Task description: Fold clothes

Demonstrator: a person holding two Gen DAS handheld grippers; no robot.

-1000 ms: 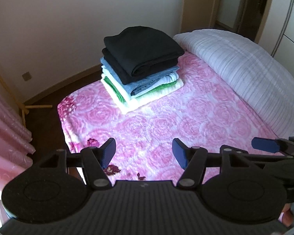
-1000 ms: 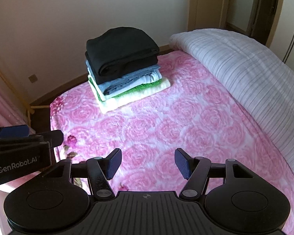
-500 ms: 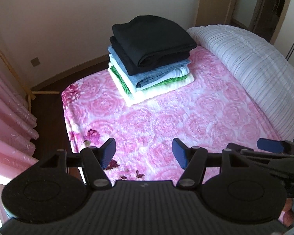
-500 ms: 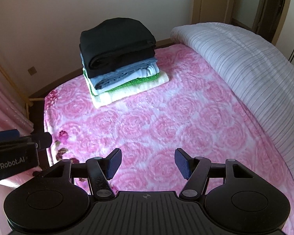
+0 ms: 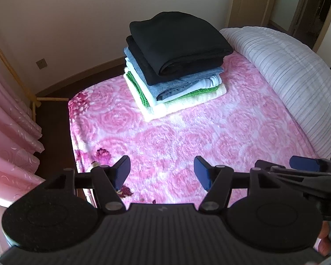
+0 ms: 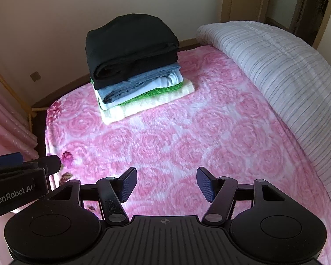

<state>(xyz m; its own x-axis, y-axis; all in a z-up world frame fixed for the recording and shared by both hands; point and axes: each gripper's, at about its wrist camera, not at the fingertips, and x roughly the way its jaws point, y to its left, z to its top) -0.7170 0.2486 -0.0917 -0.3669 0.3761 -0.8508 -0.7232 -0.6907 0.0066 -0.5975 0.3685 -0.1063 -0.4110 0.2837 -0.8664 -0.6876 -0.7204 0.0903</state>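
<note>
Hovering over a plush pink rose-patterned blanket [image 5: 183,137]: left gripper [image 5: 162,172], blue ribbed pads spread apart, grasping nothing; right gripper [image 6: 166,184] likewise parted and empty, pads showing fine cross-hatching; both sitting on matte black ridged bodies with round disc housings.

Resting near the blanket's far end, by the cream wall [image 5: 77,11]: a neat stack of folded clothes [image 5: 176,66]; a smooth black garment [image 6: 130,48] topping it in thick rolled folds, then soft grey-blue knit, a white piece, a bright green ribbed layer, and a fluffy pale-yellow towel [image 6: 143,105] at the bottom, edges sticking out past the rest.

Lying along the right side: a white quilt [image 6: 286,77] with fine horizontal ridges, rounded and bulky.

Hanging at left: glossy pink curtains [image 5: 8,132] in deep pleats.

Reading "GenRobot.AI" in white lettering on the left gripper's side, seen from the right wrist view.
</note>
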